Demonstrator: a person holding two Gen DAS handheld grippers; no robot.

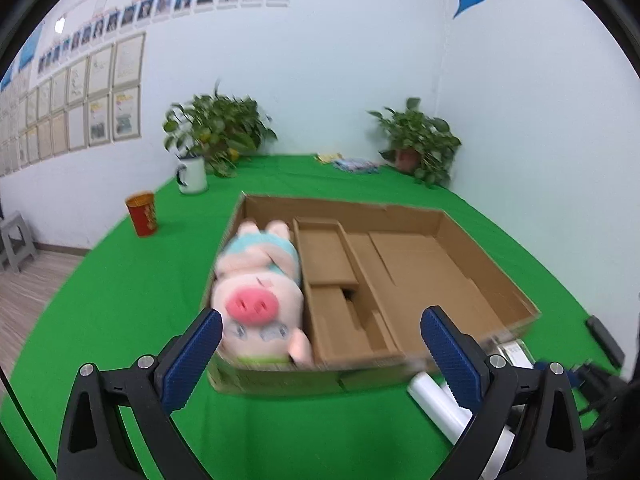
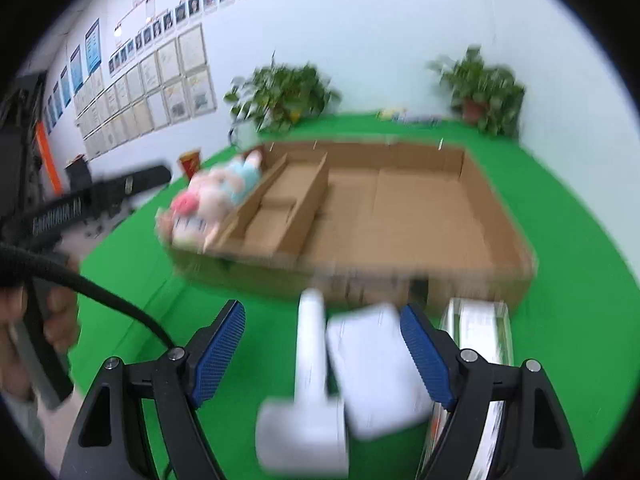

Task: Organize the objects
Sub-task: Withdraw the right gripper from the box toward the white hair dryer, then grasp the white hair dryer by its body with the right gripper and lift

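Observation:
A shallow cardboard box point(image 1: 486, 280) with inner dividers lies on the green table. A pink plush pig point(image 1: 256, 288) in a teal shirt lies in its left compartment; it also shows in the right wrist view point(image 2: 212, 196). My left gripper point(image 1: 320, 356) is open and empty, just in front of the box's near wall. My right gripper point(image 2: 322, 348) is open over a white handled tool point(image 2: 310, 364) and a white flat box point(image 2: 376, 364) lying in front of the cardboard box point(image 2: 400, 208). The right view is blurred.
A silvery packet point(image 2: 480, 332) lies right of the white box. A red cup point(image 1: 142, 214), a white mug point(image 1: 192, 174) and two potted plants point(image 1: 218, 130) stand at the table's back. Booklets point(image 1: 352, 162) lie at the far edge. The white tool point(image 1: 440, 404) lies by my left gripper.

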